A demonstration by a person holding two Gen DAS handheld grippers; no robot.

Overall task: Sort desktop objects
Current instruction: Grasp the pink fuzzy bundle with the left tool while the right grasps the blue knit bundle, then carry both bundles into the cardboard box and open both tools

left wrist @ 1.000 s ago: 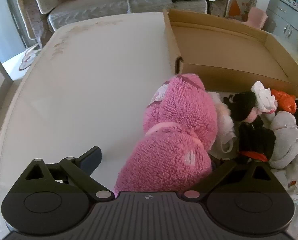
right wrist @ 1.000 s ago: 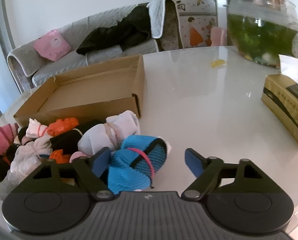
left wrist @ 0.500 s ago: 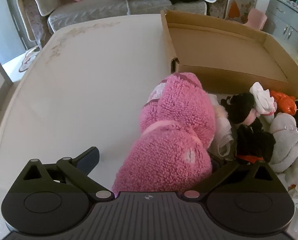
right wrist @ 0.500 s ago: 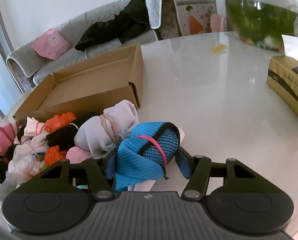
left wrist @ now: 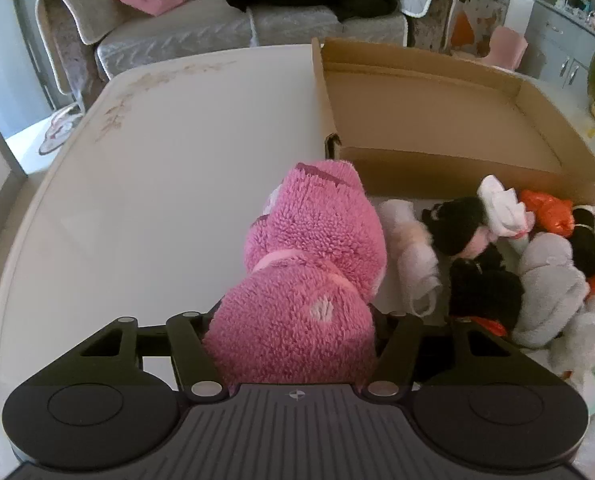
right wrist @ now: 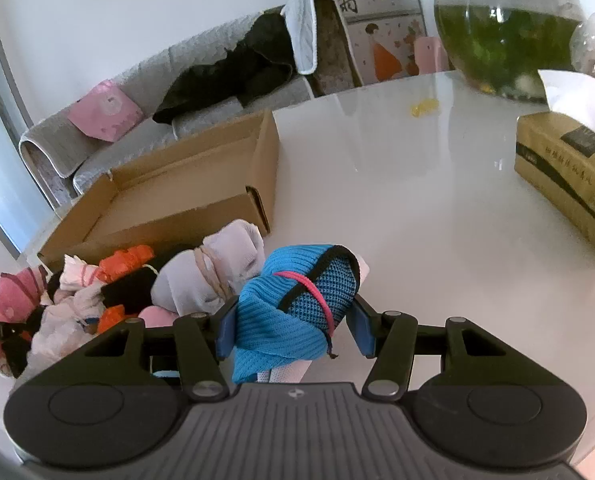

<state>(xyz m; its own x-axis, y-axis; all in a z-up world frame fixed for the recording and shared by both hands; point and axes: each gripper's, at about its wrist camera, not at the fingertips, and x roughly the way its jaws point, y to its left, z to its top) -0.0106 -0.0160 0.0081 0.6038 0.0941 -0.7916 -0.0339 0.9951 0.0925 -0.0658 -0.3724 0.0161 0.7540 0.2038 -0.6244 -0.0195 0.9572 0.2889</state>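
Observation:
A pink fluffy sock bundle (left wrist: 313, 232) lies on the white table (left wrist: 157, 200), left of a pile of rolled socks (left wrist: 545, 272). My left gripper (left wrist: 295, 316) is closing and presses it from both sides; the bundle hides the fingertips. In the right wrist view, a blue knitted sock bundle (right wrist: 293, 304) tied with a pink band sits between the blue pads (right wrist: 225, 328) of my right gripper (right wrist: 293, 330), which is closing and presses on it. An open cardboard box (left wrist: 437, 176) with nothing in it stands just behind the pile.
A white bundle (right wrist: 209, 276), orange and black rolls lie left of the blue one. A brown tissue box (right wrist: 565, 184) and a glass fish bowl (right wrist: 505, 28) stand at the right of the table. A grey sofa (left wrist: 177, 28) is beyond the table's far edge.
The left jaws went from wide apart to pressing the pink bundle. The right jaws closed in from either side onto the blue bundle. Neither hand shifted much.

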